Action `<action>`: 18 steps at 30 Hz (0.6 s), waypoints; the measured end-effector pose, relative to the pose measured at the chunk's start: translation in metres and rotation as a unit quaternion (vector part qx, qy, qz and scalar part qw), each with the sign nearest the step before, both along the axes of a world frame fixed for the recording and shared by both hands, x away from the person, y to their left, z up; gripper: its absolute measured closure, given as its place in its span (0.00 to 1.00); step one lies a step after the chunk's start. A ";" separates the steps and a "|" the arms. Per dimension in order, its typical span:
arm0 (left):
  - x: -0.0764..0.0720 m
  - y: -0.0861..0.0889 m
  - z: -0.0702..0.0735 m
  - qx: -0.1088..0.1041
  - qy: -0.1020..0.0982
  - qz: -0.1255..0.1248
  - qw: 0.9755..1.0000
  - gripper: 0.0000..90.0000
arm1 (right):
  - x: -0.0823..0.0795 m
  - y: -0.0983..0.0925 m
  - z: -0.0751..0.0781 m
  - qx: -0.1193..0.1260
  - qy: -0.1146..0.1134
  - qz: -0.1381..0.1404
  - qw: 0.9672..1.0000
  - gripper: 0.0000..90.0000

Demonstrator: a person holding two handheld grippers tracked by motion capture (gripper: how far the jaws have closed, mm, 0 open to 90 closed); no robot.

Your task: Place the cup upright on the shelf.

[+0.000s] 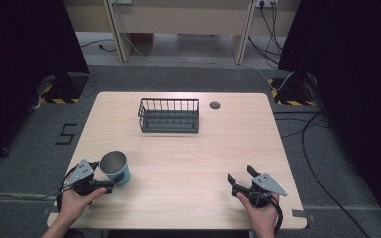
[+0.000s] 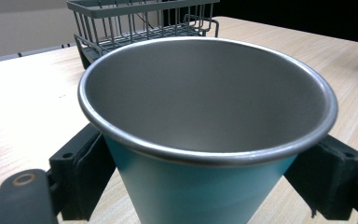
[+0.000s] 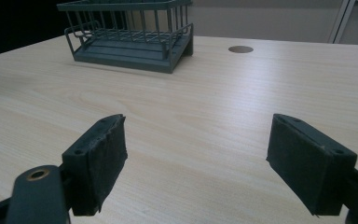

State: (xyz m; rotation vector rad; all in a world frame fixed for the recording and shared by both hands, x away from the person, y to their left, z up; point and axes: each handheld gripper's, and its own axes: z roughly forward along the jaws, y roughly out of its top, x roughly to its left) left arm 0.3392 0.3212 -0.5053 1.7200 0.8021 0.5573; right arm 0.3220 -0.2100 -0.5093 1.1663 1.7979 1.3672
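One cup held at the left, one wire basket straight ahead.

A teal, tapered metal cup [image 2: 200,154] with a bare steel rim is gripped by the left gripper [image 1: 100,182], whose two black jaws are pressed against opposite sides of the cup's lower wall; the cup is kept upright, mouth up, near the light wooden table's [image 1: 188,163] front-left corner. The dark grey wire basket [image 1: 169,115] is set well apart from it, toward the far edge and slightly to the right, with its long side running across the table. The cup is judged likely to be bound for that basket, forward and rightward. The right gripper [image 1: 241,176] is held over the front-right area, jaws spread wide with nothing between them.
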 end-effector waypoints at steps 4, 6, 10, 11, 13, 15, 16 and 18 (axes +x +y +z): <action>0.000 0.000 0.000 -0.003 -0.001 0.000 1.000 0.16 | 0.000 0.000 0.000 0.000 -0.001 0.001 1.000 0.23; 0.000 0.000 0.000 -0.004 -0.001 -0.002 1.000 0.16 | 0.000 0.000 0.000 -0.001 -0.001 0.001 1.000 0.23; 0.001 0.000 -0.001 -0.007 -0.001 -0.003 1.000 0.17 | 0.000 0.000 0.000 -0.002 -0.002 0.000 1.000 0.23; 0.000 0.000 0.000 -0.009 -0.001 -0.003 1.000 0.17 | 0.000 0.000 0.000 -0.002 -0.002 0.000 1.000 0.23; 0.000 0.001 0.000 -0.009 -0.003 -0.002 1.000 0.17 | 0.000 0.000 0.000 -0.003 -0.002 0.000 1.000 0.23; 0.000 0.001 0.000 -0.009 -0.003 -0.001 1.000 0.17 | 0.000 0.000 0.000 -0.003 -0.002 0.000 1.000 0.23; 0.000 0.001 0.001 -0.010 -0.004 0.000 1.000 0.17 | 0.000 0.000 0.000 -0.003 -0.002 0.001 1.000 0.23; 0.000 0.001 0.001 -0.011 -0.004 0.000 1.000 0.17 | 0.000 0.000 0.000 -0.001 -0.001 0.001 1.000 0.23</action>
